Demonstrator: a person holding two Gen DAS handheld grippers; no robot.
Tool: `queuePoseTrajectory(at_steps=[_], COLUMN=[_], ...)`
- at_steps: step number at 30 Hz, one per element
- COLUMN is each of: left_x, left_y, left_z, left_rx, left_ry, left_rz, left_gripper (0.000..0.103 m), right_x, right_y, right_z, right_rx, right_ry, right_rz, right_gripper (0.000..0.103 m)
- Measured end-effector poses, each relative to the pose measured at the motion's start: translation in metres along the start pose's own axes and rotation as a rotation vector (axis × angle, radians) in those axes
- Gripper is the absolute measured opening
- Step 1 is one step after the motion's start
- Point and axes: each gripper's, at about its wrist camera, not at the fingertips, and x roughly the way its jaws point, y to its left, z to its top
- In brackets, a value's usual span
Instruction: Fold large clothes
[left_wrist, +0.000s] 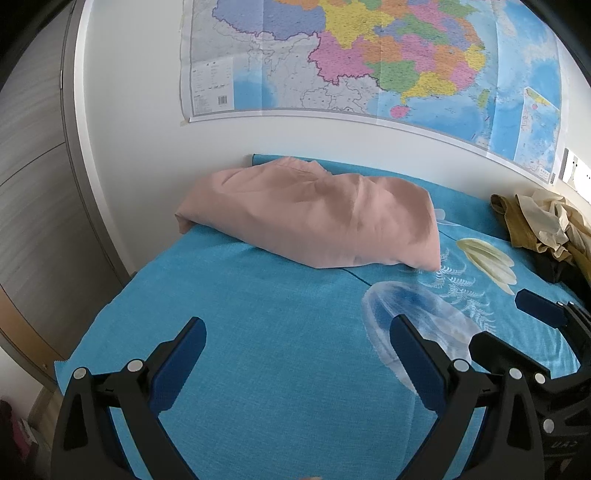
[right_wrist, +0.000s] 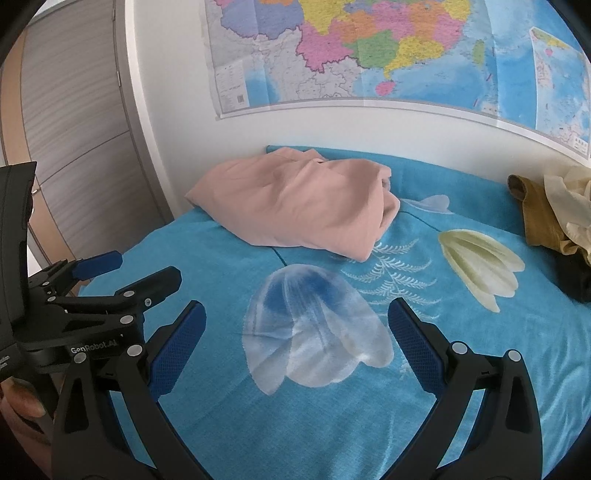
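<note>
A folded pink garment (left_wrist: 314, 214) (right_wrist: 299, 206) lies at the far side of the bed, close to the wall. My left gripper (left_wrist: 299, 328) hovers open over the blue bedcover (left_wrist: 258, 332), well short of the garment, with nothing between its fingers. My right gripper (right_wrist: 295, 314) is open too, above the jellyfish print (right_wrist: 314, 332), holding nothing. In the left wrist view the right gripper (left_wrist: 506, 317) shows at the right edge. The right wrist view has the left gripper (right_wrist: 142, 267) at its left edge.
A loose pile of mustard, cream and black clothes (left_wrist: 546, 229) (right_wrist: 554, 218) sits at the bed's far right. A large map (left_wrist: 369, 62) hangs on the white wall. A grey wardrobe (left_wrist: 33, 184) stands left of the bed. A hand (right_wrist: 22, 406) grips the left tool.
</note>
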Motion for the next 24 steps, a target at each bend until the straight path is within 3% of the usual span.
queuePoseTrajectory(at_steps=[24], left_x=[0.0028], left_y=[-0.0033], left_z=[-0.0002], left_rx=[0.003], left_ry=[0.005], left_rz=[-0.003], left_gripper=[0.097], right_x=[0.0008], right_y=[0.0011], right_z=[-0.0020], right_rx=[0.011], right_ry=[0.005], right_rz=[0.005], right_gripper=[0.097])
